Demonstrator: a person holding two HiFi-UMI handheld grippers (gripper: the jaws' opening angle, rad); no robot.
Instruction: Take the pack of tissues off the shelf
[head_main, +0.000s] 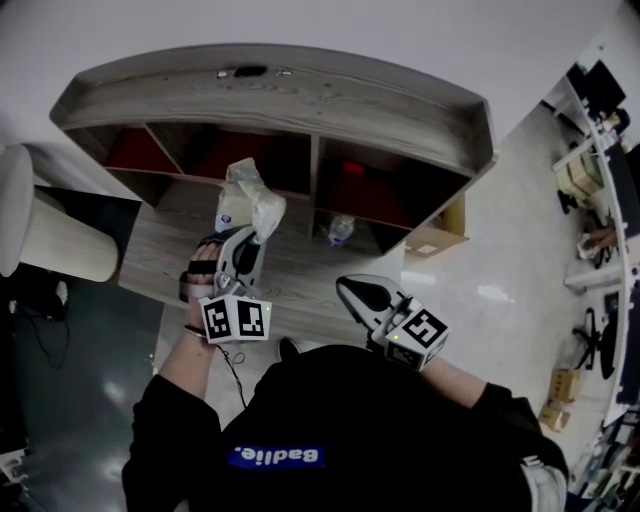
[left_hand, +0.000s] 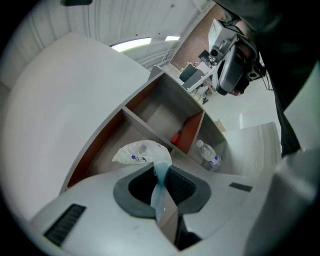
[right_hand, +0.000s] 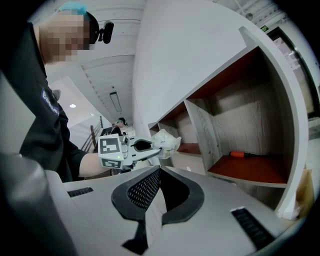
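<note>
The tissue pack (head_main: 249, 194), a soft white plastic-wrapped bundle with blue print, hangs in the air in front of the wooden shelf (head_main: 300, 95). My left gripper (head_main: 258, 240) is shut on the pack's crumpled wrapper end. In the left gripper view the pale blue wrapper film runs down between the pads and the tissue pack (left_hand: 140, 152) bulges just beyond my left gripper (left_hand: 161, 184). My right gripper (head_main: 346, 286) hovers to the right, shut and holding nothing. From the right gripper view, the tissue pack (right_hand: 168, 142) and my left gripper (right_hand: 148, 145) show beyond my right gripper (right_hand: 159, 171).
The shelf has red-lined compartments. An orange tool (right_hand: 238, 155) lies in one of them. A clear water bottle (head_main: 340, 230) stands on the wooden ledge (head_main: 300, 285) below. A cardboard box (head_main: 436, 241) sits at the shelf's right end, and a white cylinder (head_main: 60, 240) stands at far left.
</note>
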